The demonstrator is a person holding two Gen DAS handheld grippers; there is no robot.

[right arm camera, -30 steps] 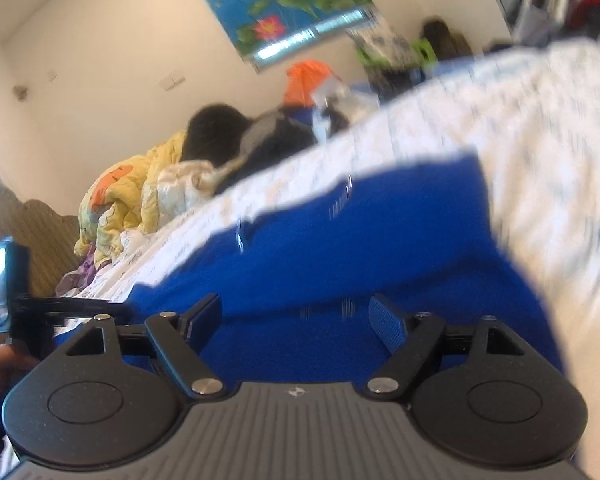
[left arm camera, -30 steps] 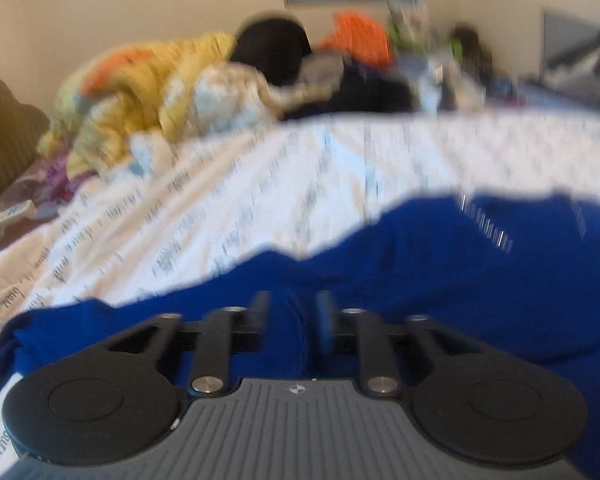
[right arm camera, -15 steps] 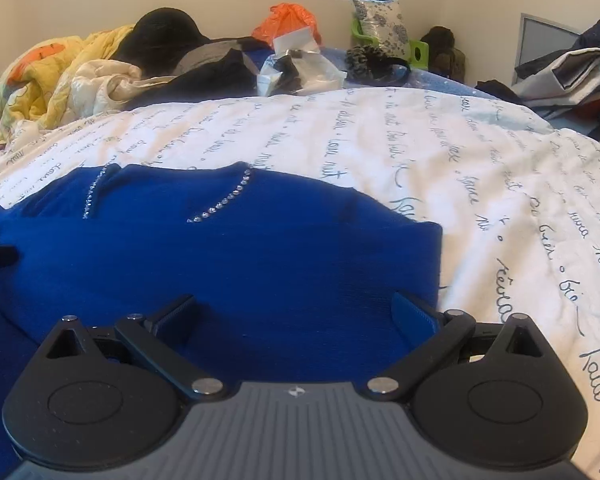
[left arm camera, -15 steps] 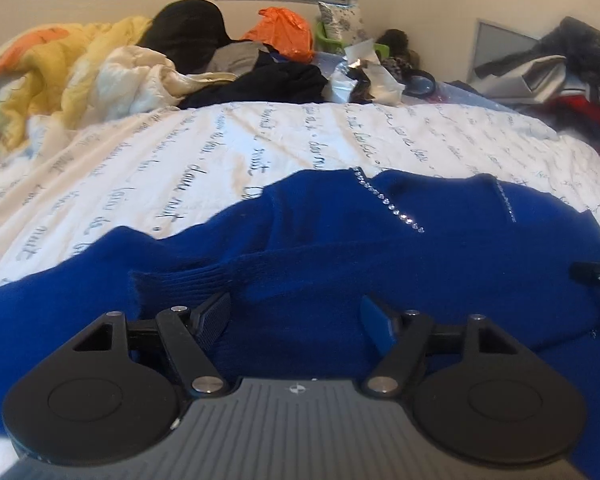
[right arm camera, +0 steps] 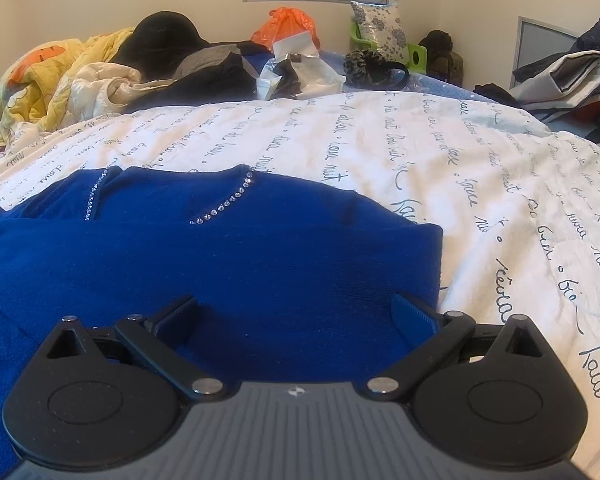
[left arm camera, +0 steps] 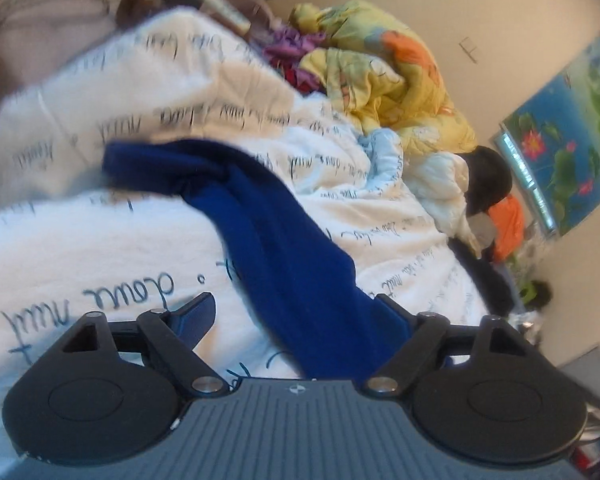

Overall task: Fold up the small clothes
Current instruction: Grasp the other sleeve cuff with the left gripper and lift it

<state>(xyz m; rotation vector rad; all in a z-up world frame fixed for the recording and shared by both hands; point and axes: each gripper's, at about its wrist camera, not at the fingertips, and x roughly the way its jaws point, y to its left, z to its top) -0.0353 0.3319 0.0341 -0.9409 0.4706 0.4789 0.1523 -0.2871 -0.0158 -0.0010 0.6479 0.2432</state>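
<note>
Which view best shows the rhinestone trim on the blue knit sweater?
The right wrist view: the blue knit sweater lies flat on the white script-print bedspread, with both lines of rhinestone trim sharp near the neckline. The left wrist view, tilted and blurred, shows only a long blue strip of it, no trim.

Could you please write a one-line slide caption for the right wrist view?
Open right gripper poised above blue sweater lying on script-printed white quilt.

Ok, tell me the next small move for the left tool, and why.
Probably close the left tool on the blue sleeve and carry it onto the sweater body. The tool is open, and the sleeve trails away across the white quilt, not yet folded in.
</note>
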